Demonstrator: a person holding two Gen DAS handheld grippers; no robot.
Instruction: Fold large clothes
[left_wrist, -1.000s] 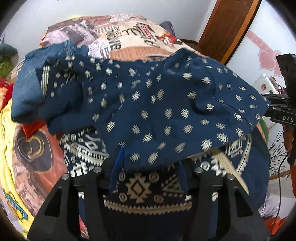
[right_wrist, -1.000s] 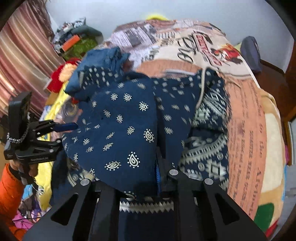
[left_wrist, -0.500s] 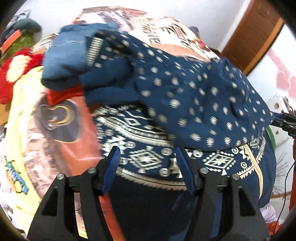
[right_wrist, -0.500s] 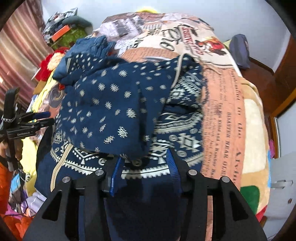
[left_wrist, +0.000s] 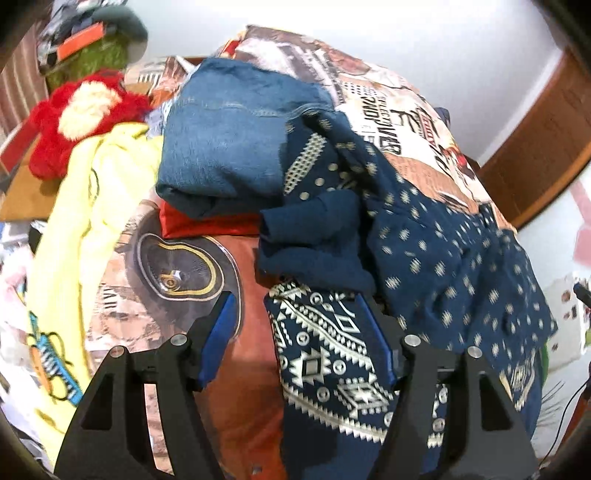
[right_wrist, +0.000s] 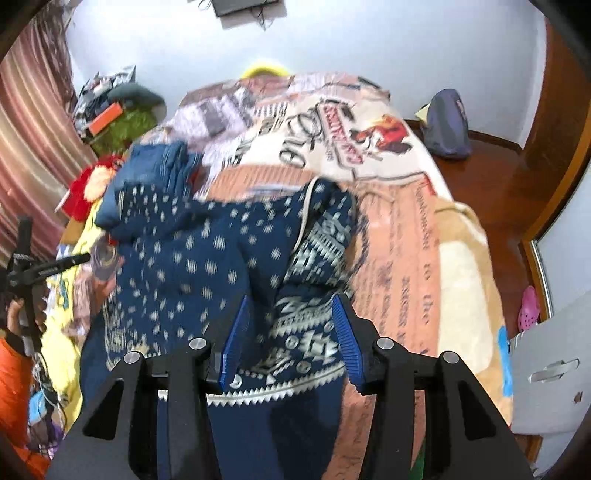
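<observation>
Navy printed garment (left_wrist: 424, 254) lies heaped on the bed, seen first from the left wrist: its dotted upper layer is thrown back over a lower layer with a white geometric border, and that border runs down to the near edge of the bed between the blue pads of the left tool (left_wrist: 295, 339). The left tool stands with its fingers spread wide and nothing between them is pinched; the right-hand finger sits just beside the folded dotted layer, the left-hand finger over bare bedspread (left_wrist: 177, 266). Behind the garment, folded jeans (left_wrist: 229, 147) rest on a red cloth (left_wrist: 207, 225), touching the garment's far corner. A yellow blanket (left_wrist: 88, 229) and a red plush toy (left_wrist: 81, 118) lie to the left. From the right wrist, the same garment (right_wrist: 192, 266) fills the left half of the bed, its dotted layer blurred, the patterned border (right_wrist: 317, 258) showing on its right side and along the near edge. The right tool (right_wrist: 291, 339) is also spread open, empty, hanging just over the border at the bed's near edge. The left tool (right_wrist: 48, 267) shows at the far left, apart from the cloth. A dark bag (right_wrist: 447, 125) sits on the wooden floor beyond the printed bedspread (right_wrist: 406, 266).
</observation>
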